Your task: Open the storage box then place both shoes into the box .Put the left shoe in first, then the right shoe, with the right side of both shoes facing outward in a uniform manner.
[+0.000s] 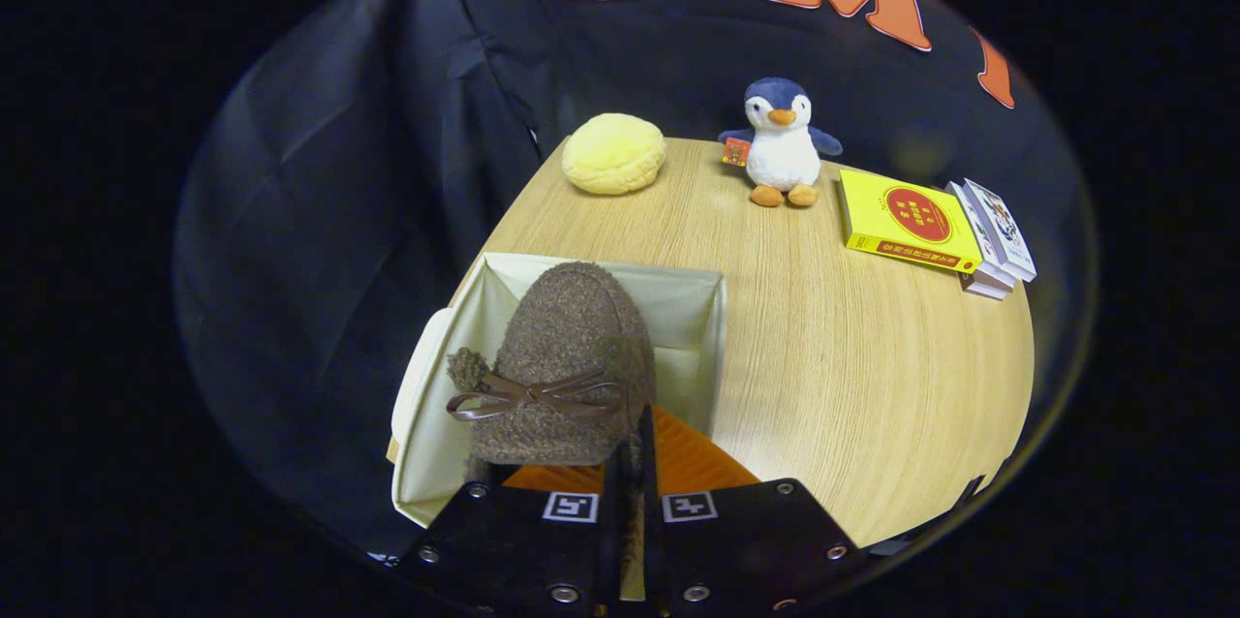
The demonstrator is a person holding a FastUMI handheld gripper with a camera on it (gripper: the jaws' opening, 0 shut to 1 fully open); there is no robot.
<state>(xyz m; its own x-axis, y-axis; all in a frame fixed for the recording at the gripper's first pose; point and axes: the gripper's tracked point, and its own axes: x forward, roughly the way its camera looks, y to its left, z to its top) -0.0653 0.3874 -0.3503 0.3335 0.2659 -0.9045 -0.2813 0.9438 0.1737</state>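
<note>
A brown fuzzy shoe (567, 356) with a thin brown bow hangs toe-forward over the open cream storage box (693, 303). My gripper (632, 463) is shut on the shoe's right edge near the heel opening, the two fingers pressed close together. The shoe's orange lining (693, 458) shows just ahead of the fingers. The box stands at the near left corner of the wooden table (852, 376), and its lid (417, 376) hangs off its left side. The shoe hides most of the box's inside, so I cannot tell whether another shoe lies in it.
Beyond the box, at the table's far edge, sit a yellow round cushion (613, 153) and a plush penguin (783, 145). A yellow book (906, 221) and a small stack of card boxes (993, 235) lie at the far right. Black cloth walls surround the table.
</note>
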